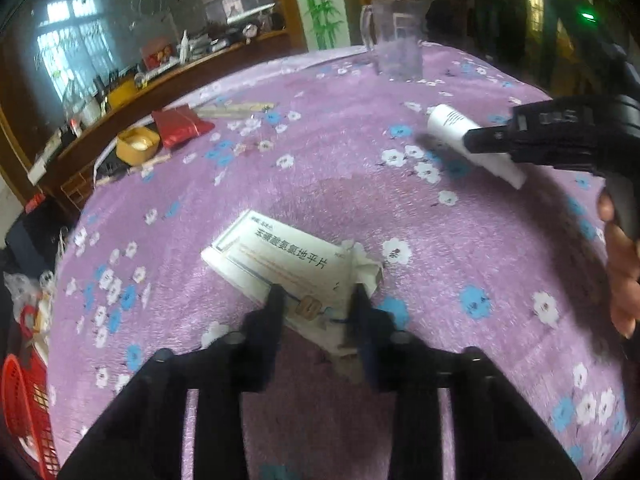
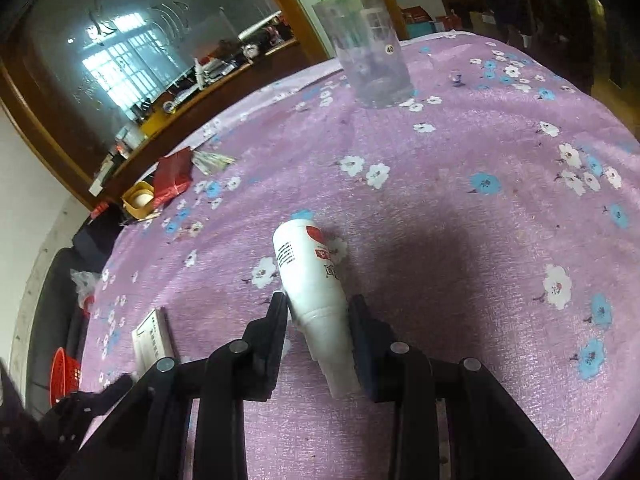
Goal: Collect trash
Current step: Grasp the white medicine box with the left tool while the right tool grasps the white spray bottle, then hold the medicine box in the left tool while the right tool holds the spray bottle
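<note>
My left gripper (image 1: 318, 298) is shut on a flattened white medicine box (image 1: 280, 266) with crumpled paper at its right end, held just over the purple flowered tablecloth (image 1: 328, 184). My right gripper (image 2: 318, 306) is shut on a white paper cup (image 2: 310, 276) with a red mark, lying on its side with its base pointing away. The right gripper and cup (image 1: 472, 142) also show at the right of the left wrist view. The medicine box (image 2: 152, 338) shows at the lower left of the right wrist view.
A clear plastic jug (image 1: 394, 38) stands at the table's far edge. A red packet (image 1: 180, 124), a yellow tub (image 1: 136, 144) and paper slips (image 1: 232, 110) lie at the far left. A red basket (image 1: 24, 404) sits on the floor left of the table.
</note>
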A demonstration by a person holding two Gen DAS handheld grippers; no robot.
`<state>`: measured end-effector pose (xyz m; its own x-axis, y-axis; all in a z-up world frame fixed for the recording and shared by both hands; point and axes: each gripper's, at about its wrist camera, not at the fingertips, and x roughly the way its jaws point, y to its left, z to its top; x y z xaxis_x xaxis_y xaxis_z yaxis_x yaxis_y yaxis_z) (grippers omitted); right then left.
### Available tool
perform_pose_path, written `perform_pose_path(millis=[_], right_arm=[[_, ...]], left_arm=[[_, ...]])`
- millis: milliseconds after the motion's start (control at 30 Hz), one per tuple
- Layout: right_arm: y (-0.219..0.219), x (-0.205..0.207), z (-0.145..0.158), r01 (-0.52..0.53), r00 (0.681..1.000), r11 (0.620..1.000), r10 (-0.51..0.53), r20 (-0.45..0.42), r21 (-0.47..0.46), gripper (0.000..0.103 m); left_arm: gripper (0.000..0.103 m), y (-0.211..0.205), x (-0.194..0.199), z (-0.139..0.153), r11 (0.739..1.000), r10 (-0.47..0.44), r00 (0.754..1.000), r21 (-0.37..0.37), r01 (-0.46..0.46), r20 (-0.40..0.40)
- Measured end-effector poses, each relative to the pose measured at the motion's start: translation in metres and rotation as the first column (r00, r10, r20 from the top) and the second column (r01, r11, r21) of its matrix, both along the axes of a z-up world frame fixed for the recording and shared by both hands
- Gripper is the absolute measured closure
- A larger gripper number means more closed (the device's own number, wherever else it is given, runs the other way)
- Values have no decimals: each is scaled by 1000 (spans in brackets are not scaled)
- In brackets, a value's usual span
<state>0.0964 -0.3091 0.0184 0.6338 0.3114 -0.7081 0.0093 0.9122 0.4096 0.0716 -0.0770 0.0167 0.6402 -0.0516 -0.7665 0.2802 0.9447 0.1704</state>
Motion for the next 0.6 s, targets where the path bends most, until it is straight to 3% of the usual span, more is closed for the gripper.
perform_pose_path(millis=[133,300,433,600], right_arm=[[2,-6,8,-18,999,1000,17,44,15,69],[10,-17,19,-37,995,999,38,97,-9,69],[20,-26,31,-65,986,997,69,151,-34,69],[34,-33,38,-111,975,992,122,186,-67,69]], left_arm=[[94,4,2,1,999,28,999,-27,-27,33],[96,21,1,11,992,73,994,-111,-63,86],[98,41,-5,31,978,118,978,-190,-85,173],[98,55,-2,36,968,140,975,-232,-98,173]])
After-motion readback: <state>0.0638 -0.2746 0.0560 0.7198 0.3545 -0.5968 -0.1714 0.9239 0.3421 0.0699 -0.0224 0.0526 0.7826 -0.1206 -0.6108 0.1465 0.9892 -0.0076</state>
